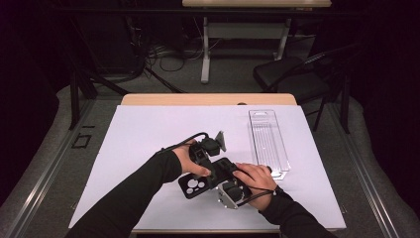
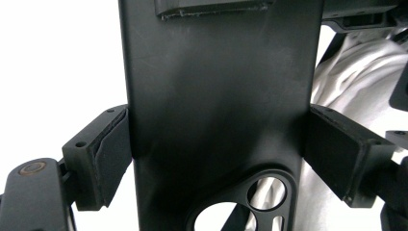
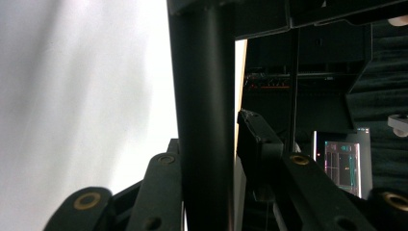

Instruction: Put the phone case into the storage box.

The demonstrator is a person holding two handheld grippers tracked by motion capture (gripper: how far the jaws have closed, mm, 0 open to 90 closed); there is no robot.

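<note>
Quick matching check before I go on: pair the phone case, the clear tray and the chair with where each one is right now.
Things:
1. black phone case
2. clear tray
3. chair

Places:
A. on the floor beyond the table
B. lying flat on the right side of the white mat
C. clamped across its width by the left gripper

Pairs: 1-C, 2-B, 3-A
</note>
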